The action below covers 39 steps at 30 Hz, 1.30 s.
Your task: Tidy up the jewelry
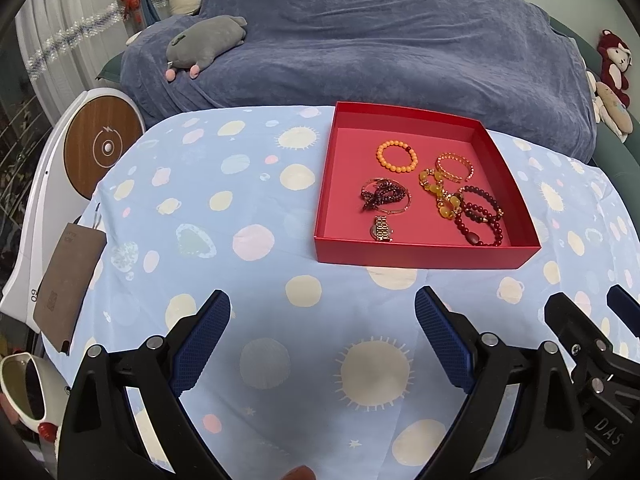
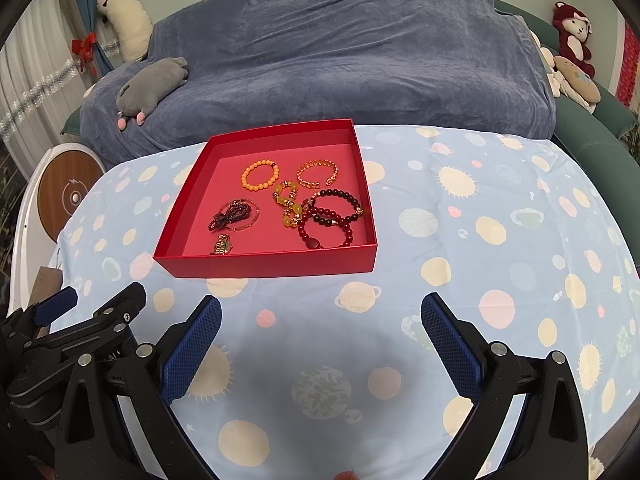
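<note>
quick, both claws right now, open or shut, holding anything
Left claw: open, holding nothing, over the tablecloth.
Right claw: open, holding nothing, short of the red box.

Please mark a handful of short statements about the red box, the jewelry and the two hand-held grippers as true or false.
1. All the jewelry lies inside the red box. True.
2. The left hand-held gripper is shut on a bracelet. False: its fingers stand wide apart and hold nothing.
3. The orange bead bracelet lies in the far part of the box, apart from the other pieces. True.
4. The gold watch sits on the tablecloth outside the box. False: it lies inside, by the near wall.
5. The right hand-held gripper is open, short of the box. True.
6. The box has a lid on it. False: it is open at the top.
</note>
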Each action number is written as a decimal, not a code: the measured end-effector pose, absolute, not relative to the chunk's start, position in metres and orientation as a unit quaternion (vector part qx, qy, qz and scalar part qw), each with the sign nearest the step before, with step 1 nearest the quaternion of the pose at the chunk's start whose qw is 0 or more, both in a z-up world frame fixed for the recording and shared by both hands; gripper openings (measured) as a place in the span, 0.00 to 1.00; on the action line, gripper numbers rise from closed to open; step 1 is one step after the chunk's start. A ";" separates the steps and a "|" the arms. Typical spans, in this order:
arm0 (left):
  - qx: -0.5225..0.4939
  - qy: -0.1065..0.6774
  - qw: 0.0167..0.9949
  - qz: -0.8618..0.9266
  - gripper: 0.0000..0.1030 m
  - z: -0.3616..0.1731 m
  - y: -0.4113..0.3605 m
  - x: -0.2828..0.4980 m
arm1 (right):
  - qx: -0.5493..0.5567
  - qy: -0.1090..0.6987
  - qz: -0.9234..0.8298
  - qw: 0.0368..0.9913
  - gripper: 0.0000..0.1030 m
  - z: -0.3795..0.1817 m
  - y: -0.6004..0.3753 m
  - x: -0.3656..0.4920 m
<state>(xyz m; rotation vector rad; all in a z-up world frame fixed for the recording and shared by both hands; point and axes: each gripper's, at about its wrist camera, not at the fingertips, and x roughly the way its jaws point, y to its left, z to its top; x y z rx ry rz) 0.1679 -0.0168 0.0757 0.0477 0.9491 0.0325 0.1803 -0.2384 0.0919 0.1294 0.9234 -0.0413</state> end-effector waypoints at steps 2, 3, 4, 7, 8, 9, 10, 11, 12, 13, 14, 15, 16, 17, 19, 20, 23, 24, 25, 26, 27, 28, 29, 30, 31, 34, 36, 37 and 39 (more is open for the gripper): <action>0.025 0.454 0.890 0.015 0.87 0.076 -0.018 0.167 | 0.062 0.445 -0.020 0.893 0.94 0.092 -0.238 0.180; 0.026 0.453 0.891 0.014 0.87 0.077 -0.018 0.167 | 0.061 0.444 -0.019 0.894 0.94 0.093 -0.239 0.180; 0.028 0.452 0.891 0.013 0.87 0.077 -0.019 0.166 | 0.061 0.444 -0.019 0.894 0.94 0.093 -0.239 0.180; 0.032 0.452 0.891 0.013 0.87 0.077 -0.020 0.167 | 0.061 0.445 -0.019 0.893 0.94 0.092 -0.241 0.180; 0.031 0.452 0.891 0.012 0.87 0.076 -0.020 0.167 | 0.062 0.444 -0.019 0.894 0.94 0.093 -0.241 0.179; 0.031 0.452 0.891 0.011 0.87 0.077 -0.020 0.166 | 0.061 0.444 -0.019 0.894 0.94 0.093 -0.241 0.180; 0.032 0.452 0.892 0.011 0.87 0.077 -0.021 0.166 | 0.060 0.444 -0.020 0.894 0.94 0.092 -0.241 0.180; 0.034 0.452 0.891 0.011 0.87 0.076 -0.021 0.166 | 0.060 0.444 -0.020 0.894 0.94 0.092 -0.241 0.180; 0.034 0.452 0.891 0.012 0.87 0.076 -0.021 0.166 | 0.060 0.444 -0.020 0.894 0.94 0.092 -0.241 0.179; 0.033 0.452 0.891 0.011 0.87 0.076 -0.021 0.166 | 0.060 0.444 -0.019 0.894 0.94 0.092 -0.241 0.179; 0.032 0.452 0.891 0.011 0.87 0.076 -0.021 0.166 | 0.060 0.444 -0.019 0.894 0.94 0.092 -0.241 0.179; 0.032 0.453 0.891 0.012 0.87 0.076 -0.021 0.166 | 0.060 0.444 -0.019 0.894 0.94 0.092 -0.241 0.179; 0.032 0.452 0.891 0.012 0.87 0.076 -0.022 0.165 | 0.061 0.444 -0.020 0.894 0.94 0.092 -0.241 0.179; 0.033 0.451 0.892 0.012 0.87 0.076 -0.022 0.165 | 0.060 0.444 -0.020 0.894 0.94 0.092 -0.241 0.179; 0.034 0.450 0.892 0.012 0.87 0.077 -0.023 0.165 | 0.061 0.444 -0.020 0.894 0.94 0.092 -0.241 0.179; 0.034 0.449 0.893 0.012 0.87 0.077 -0.023 0.165 | 0.061 0.444 -0.020 0.894 0.94 0.092 -0.241 0.179; 0.032 0.450 0.892 0.011 0.88 0.077 -0.022 0.166 | 0.061 0.443 -0.020 0.894 0.94 0.092 -0.241 0.179; 0.030 0.451 0.892 0.011 0.89 0.077 -0.022 0.166 | 0.061 0.442 -0.021 0.894 0.94 0.092 -0.242 0.179; 0.028 0.452 0.891 0.012 0.90 0.077 -0.021 0.167 | 0.061 0.442 -0.021 0.895 0.94 0.093 -0.242 0.179; 0.024 0.454 0.891 0.013 0.92 0.077 -0.020 0.167 | 0.061 0.442 -0.021 0.894 0.94 0.093 -0.242 0.179; 0.021 0.454 0.891 0.014 0.93 0.077 -0.019 0.167 | 0.061 0.442 -0.021 0.894 0.94 0.093 -0.242 0.179; 0.017 0.453 0.891 0.015 0.93 0.077 -0.018 0.167 | 0.060 0.443 -0.021 0.895 0.94 0.093 -0.241 0.179; 0.013 0.453 0.891 0.017 0.93 0.076 -0.017 0.167 | 0.056 0.443 -0.021 0.894 0.94 0.093 -0.241 0.179; 0.012 0.454 0.891 0.020 0.93 0.076 -0.016 0.167 | 0.056 0.444 -0.020 0.894 0.94 0.093 -0.241 0.179; 0.010 0.454 0.891 0.021 0.93 0.077 -0.015 0.167 | 0.056 0.444 -0.020 0.894 0.94 0.093 -0.242 0.179; 0.007 0.452 0.891 0.025 0.93 0.077 -0.015 0.166 | 0.056 0.445 -0.020 0.894 0.94 0.093 -0.242 0.178; 0.009 0.453 0.891 0.023 0.93 0.076 -0.016 0.167 | 0.056 0.445 -0.020 0.893 0.94 0.092 -0.242 0.178; 0.009 0.452 0.892 0.022 0.93 0.076 -0.016 0.167 | 0.056 0.445 -0.020 0.893 0.94 0.092 -0.241 0.177; 0.010 0.452 0.892 0.018 0.93 0.076 -0.017 0.167 | 0.055 0.445 -0.020 0.893 0.94 0.092 -0.241 0.177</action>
